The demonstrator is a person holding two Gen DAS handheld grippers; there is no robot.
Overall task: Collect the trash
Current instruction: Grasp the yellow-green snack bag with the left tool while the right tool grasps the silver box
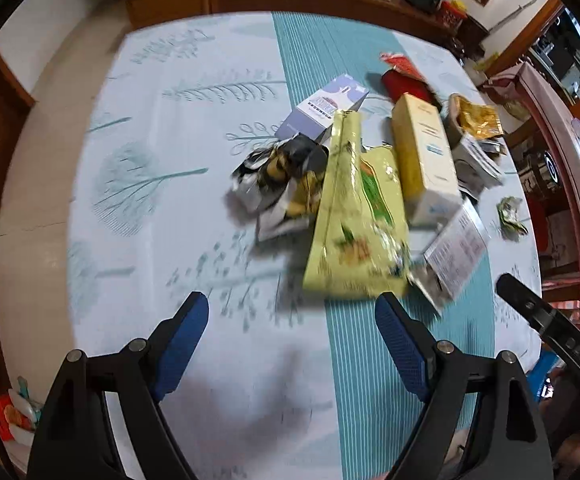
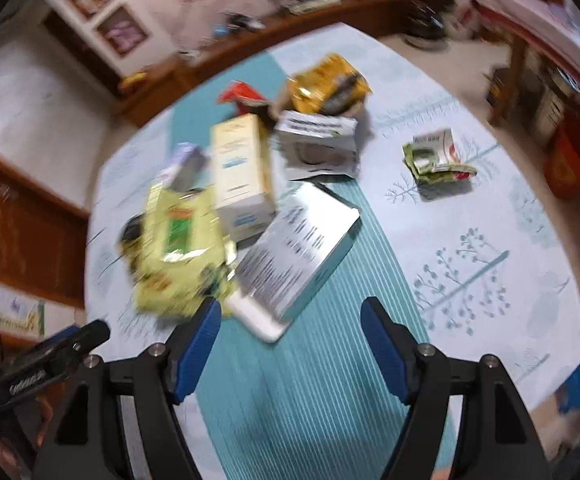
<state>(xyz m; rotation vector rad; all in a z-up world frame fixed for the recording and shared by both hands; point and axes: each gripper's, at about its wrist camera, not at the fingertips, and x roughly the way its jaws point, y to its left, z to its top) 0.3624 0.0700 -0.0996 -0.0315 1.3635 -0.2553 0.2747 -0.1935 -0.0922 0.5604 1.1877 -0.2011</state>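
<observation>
Left wrist view: both tongs, left (image 1: pixel 291 320) and right (image 2: pixel 290 320), gape empty above the cloth-covered bench (image 1: pixel 170 160); nearest trash, a crinkled yellow-green foil snack bag (image 1: pixel 353 232), best pinched squarely at its near edge.

glossy foil snack bag (image 1: pixel 353 216), matt cardboard box (image 1: pixel 423 160), printed cloth tablecloth (image 1: pixel 170 160)

Counting trash sitting on the tablecloth (image 1: pixel 170 208): four boxes — yellow carton (image 1: pixel 423 160), purple carton (image 1: pixel 323 106), grey box (image 2: pixel 317 146), flat printed box (image 2: pixel 297 256). Five wrappers: green bag (image 1: pixel 349 220), silver-black (image 1: pixel 278 176), gold (image 2: pixel 325 82), red (image 1: pixel 403 74), crumpled green (image 2: pixel 435 158).
</observation>
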